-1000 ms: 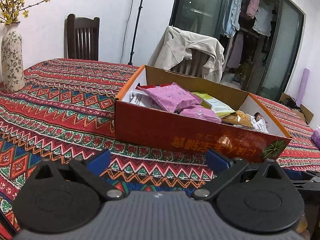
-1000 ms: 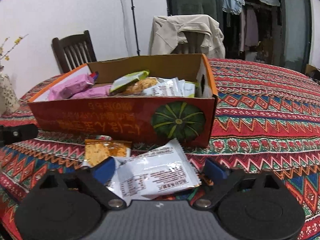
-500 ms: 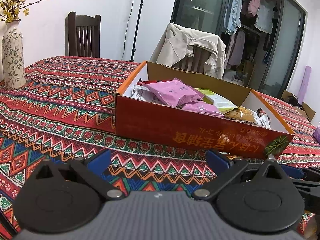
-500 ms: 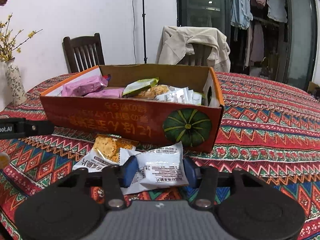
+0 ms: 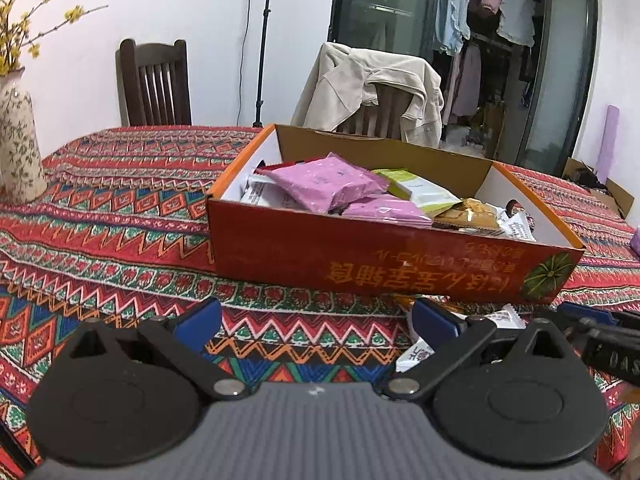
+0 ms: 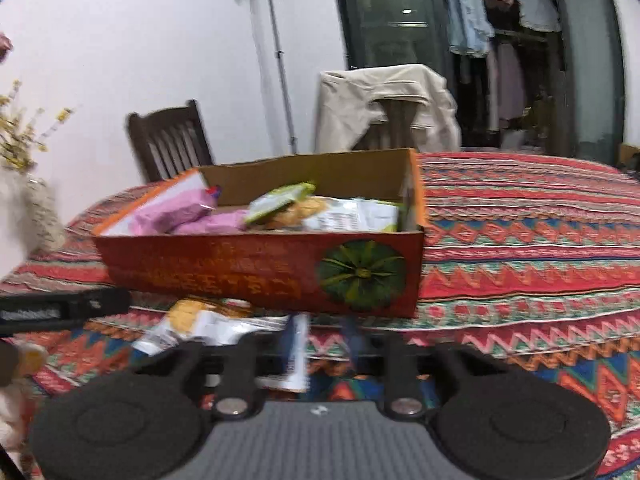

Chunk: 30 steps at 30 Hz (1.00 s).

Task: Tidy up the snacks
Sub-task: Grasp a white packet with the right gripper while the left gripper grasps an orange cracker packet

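An orange cardboard box on the patterned tablecloth holds pink, green and white snack packets. My right gripper is in front of the box's pumpkin end. A white snack packet stands on edge between its fingers, against the left one. The picture is blurred, and the jaws are opening slightly. A cracker packet lies on the cloth just to its left. My left gripper hangs open over bare cloth before the box's left half, with nothing between its fingers.
A flowered vase stands at the table's far left. A dark wooden chair and a chair draped with a beige jacket stand behind the table. A purple item lies at the right edge.
The right gripper's fingers closed in on the white packet, which now stands on edge instead of lying flat. The left gripper stayed open and barely moved.
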Tool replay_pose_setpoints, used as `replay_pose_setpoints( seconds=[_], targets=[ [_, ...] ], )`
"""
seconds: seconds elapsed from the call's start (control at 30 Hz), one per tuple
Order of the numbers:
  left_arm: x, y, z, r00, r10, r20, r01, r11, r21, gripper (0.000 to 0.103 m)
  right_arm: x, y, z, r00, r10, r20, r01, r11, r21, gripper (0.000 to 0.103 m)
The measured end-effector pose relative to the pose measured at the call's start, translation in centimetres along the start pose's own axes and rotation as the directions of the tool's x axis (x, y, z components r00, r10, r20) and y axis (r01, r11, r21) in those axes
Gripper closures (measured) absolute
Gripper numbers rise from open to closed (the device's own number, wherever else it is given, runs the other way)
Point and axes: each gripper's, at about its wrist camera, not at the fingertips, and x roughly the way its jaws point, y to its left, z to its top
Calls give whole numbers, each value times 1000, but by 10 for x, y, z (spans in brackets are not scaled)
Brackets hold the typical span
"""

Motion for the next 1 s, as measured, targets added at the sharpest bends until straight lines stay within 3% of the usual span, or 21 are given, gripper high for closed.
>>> replay_pose_setpoints(
  seconds=[0.03,0.23,0.33,0.37,0.43,0.5,0.57,0.67,1.0],
  targets=[
    [-1,0,1,1000,0,2,0,1000,0,0,3,3,0,1000,20,-4,-20,1000,-8,26],
    [-6,7,7,1000,13,4,-13,1000,-26,0,31,37,2,994,11,-109,-25,991,-130,24],
    [-10,9,9,1000,18,6,-18,1000,-25,0,44,41,4,987,22,-158,-42,991,-125,28],
    [-12,9,10,1000,19,5,-19,1000,-21,0,43,42,5,986,37,-161,-57,991,-122,39],
    [-14,8,10,1000,19,8,-19,1000,-13,0,40,43,3,986,50,-159,-70,989,-127,42],
    [-16,7,10,1000,19,6,-19,1000,-11,0,35,44,0,987,58,-151,-79,988,-136,55],
    [-16,5,10,1000,15,5,-15,1000,-10,0,29,46,-1,988,65,-142,-85,986,-142,59],
    [-17,2,8,1000,15,3,-15,1000,-5,0,20,50,-3,990,60,-124,-80,982,-169,63],
    [-16,-16,7,1000,19,-8,-18,1000,14,0,-20,18,6,998,54,-21,-56,992,-112,64]
  ],
)
